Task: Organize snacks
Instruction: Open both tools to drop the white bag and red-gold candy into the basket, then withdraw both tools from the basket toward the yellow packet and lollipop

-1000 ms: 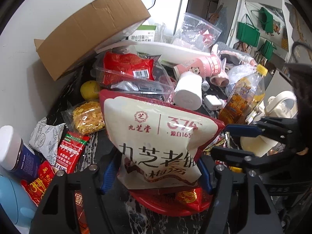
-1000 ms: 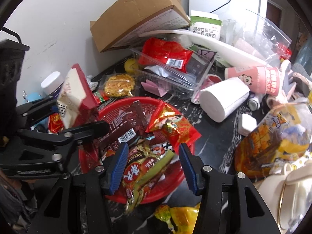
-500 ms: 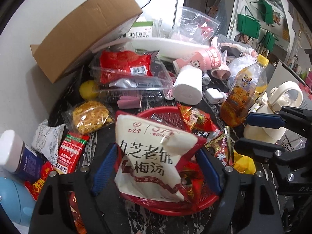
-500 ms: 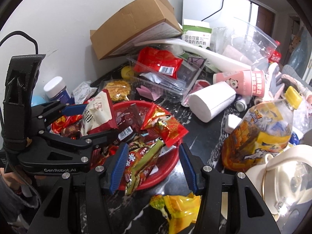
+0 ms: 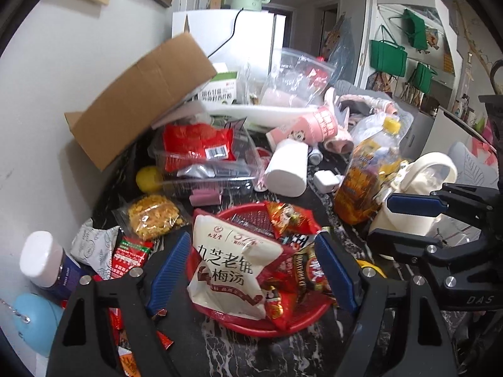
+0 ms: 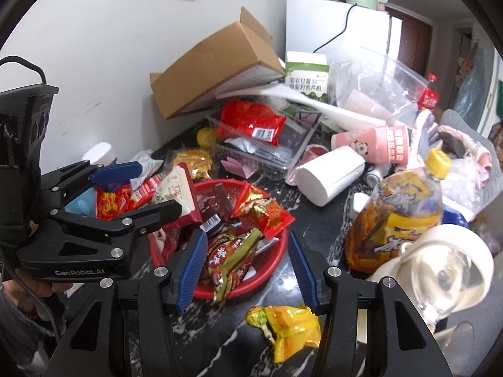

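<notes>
Filling most of the red basket (image 5: 251, 325) on the dark marble counter, the white pouch (image 5: 231, 267) lay slumped over smaller wrappers; it looked soft, light and slippery, best pinched along its sealed top edge. The left gripper (image 5: 251, 270) hung above it, jaws apart and gripping nothing. The right gripper (image 6: 246, 265) was likewise open and empty, with the yellow candy packet (image 6: 287, 325) loose on the counter below it.

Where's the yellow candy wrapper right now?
The yellow candy wrapper lies loose on the dark marble counter, outside the red basket, just below the right gripper in the right wrist view.
</notes>
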Available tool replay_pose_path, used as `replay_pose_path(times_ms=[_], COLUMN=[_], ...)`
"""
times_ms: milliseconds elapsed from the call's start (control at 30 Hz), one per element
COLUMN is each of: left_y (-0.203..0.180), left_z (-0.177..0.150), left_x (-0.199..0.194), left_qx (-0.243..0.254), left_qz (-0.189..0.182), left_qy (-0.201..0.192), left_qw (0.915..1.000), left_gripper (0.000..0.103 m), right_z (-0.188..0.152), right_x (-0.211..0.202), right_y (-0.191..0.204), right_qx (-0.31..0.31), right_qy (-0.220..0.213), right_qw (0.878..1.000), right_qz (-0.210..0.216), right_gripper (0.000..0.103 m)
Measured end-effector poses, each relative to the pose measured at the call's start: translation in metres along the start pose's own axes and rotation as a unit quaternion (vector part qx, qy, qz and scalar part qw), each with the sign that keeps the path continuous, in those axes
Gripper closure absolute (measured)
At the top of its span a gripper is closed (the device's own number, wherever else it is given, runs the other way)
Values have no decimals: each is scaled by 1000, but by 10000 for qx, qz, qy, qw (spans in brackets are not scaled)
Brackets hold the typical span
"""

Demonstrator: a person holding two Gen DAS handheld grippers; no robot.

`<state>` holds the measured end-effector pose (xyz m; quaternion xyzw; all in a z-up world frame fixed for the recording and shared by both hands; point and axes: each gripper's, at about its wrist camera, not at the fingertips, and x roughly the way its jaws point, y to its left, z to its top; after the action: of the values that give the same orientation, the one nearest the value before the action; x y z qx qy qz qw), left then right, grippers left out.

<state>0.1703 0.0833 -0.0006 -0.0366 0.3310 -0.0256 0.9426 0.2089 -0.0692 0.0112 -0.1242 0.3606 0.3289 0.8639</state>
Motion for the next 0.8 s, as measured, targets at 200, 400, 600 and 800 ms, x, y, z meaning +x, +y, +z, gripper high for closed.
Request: replay_pose_path(times_ms=[200, 400, 600, 800], left_y=[-16, -35, -53, -72], left_z=[5, 6, -1, -18], left_x=[-32, -65, -91, -110], left_qx=[151, 244, 286, 322], left_qz=[-15, -170, -321, -550], left_qy=[-216, -361, -413, -419], left_qw=[9997, 9989, 9982, 9971], left_gripper=[22, 22, 22, 22], right_z=[-2, -9, -23, -42], right_x=[-33, -70, -100, -124], right_y=[3, 6, 10, 12], right_qx=[61, 159, 229, 351], right_qy=[-238, -443, -602, -705], right_qw=[9996, 9985, 9973, 9959], right_qz=[-118, -263, -358, -446], right_gripper=[50, 50, 50, 50])
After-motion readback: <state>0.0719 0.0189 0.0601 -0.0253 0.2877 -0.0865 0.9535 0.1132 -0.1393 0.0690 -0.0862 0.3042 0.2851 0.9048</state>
